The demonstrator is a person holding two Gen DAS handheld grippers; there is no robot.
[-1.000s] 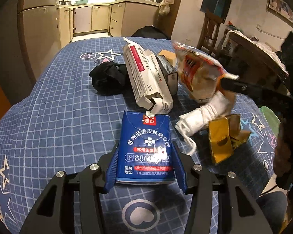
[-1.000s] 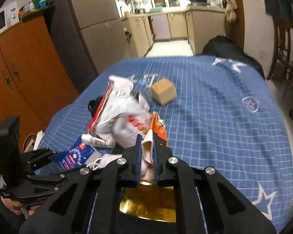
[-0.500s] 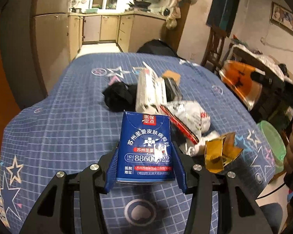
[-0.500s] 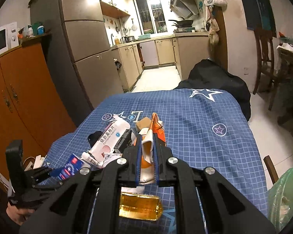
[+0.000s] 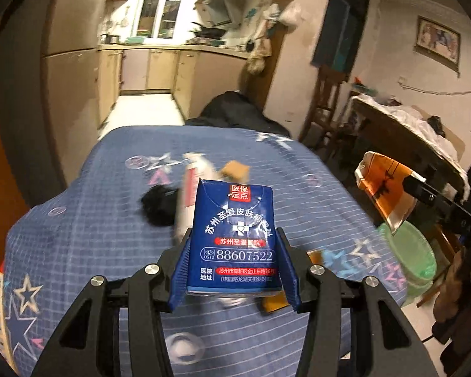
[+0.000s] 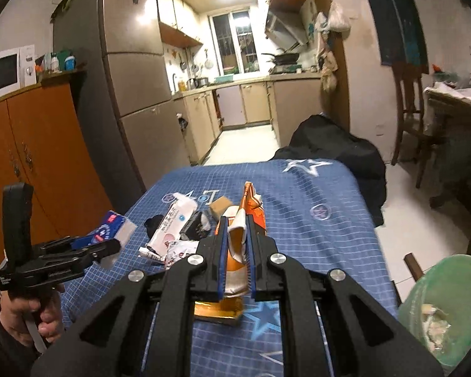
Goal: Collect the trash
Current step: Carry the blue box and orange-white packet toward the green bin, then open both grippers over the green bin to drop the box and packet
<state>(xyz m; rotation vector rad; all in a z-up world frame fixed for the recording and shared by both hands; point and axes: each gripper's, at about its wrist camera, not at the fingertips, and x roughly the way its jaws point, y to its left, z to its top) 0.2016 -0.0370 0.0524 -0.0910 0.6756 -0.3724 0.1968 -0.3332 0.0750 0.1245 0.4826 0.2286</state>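
Blue-clothed counter [image 6: 314, 194] below us, each tool pinching trash: left tool [image 5: 234, 270] blue packet [image 5: 235, 235], right tool [image 6: 236, 251] orange wrapper [image 6: 251, 212], bin [image 6: 449, 301] at four o'clock.

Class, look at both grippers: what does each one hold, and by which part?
The left gripper clamps the blue packet by its two side edges, near the bottom. The right gripper pinches the orange wrapper across its crumpled middle.

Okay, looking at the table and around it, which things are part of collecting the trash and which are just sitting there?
Part of the job:
- blue tissue pack, held in the left tool
- orange snack bag, pinched in the right tool
- white carton, gold wrapper and black wad on the table
- green-lined bin

Just lying about:
- microwave
- wooden chair
- black bag
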